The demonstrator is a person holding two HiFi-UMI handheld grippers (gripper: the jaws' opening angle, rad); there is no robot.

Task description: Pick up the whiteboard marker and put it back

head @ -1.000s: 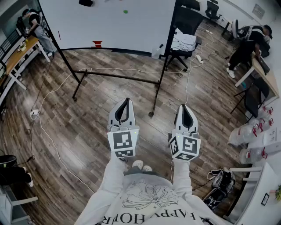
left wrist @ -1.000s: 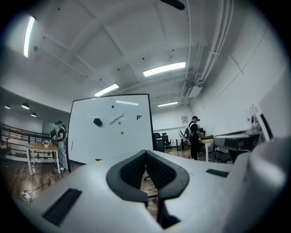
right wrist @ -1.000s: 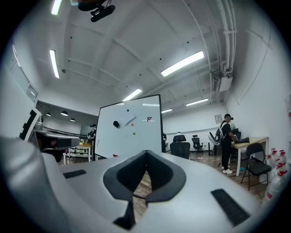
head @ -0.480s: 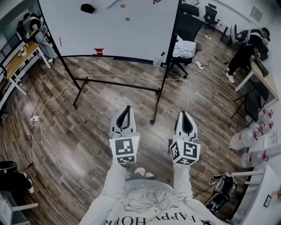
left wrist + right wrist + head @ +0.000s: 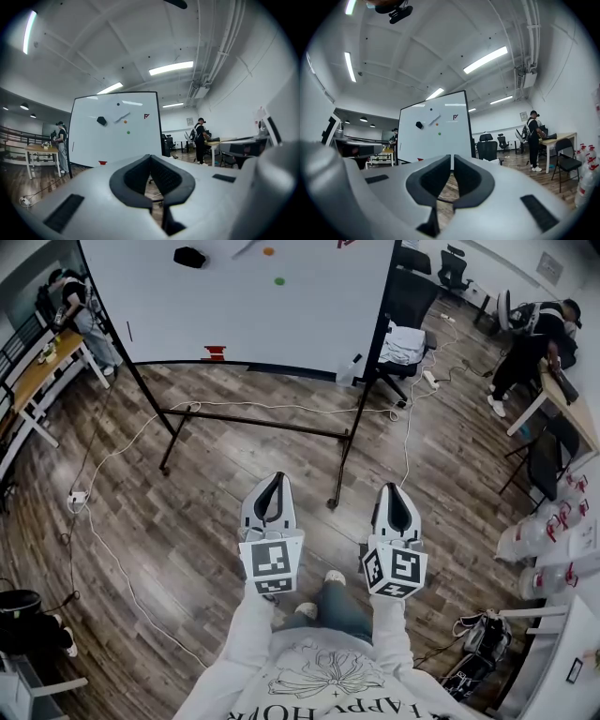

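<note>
Whiteboard stands well ahead, so left gripper and right gripper ride level and empty, jaws pressed together, aimed towards what looks like the marker, a pale stick high on the board.

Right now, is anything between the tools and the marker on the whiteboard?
Nothing visible blocks it. The left tool and right tool, shut and empty, face the whiteboard across open floor; only cables and the stand's low crossbar lie below the marker.
</note>
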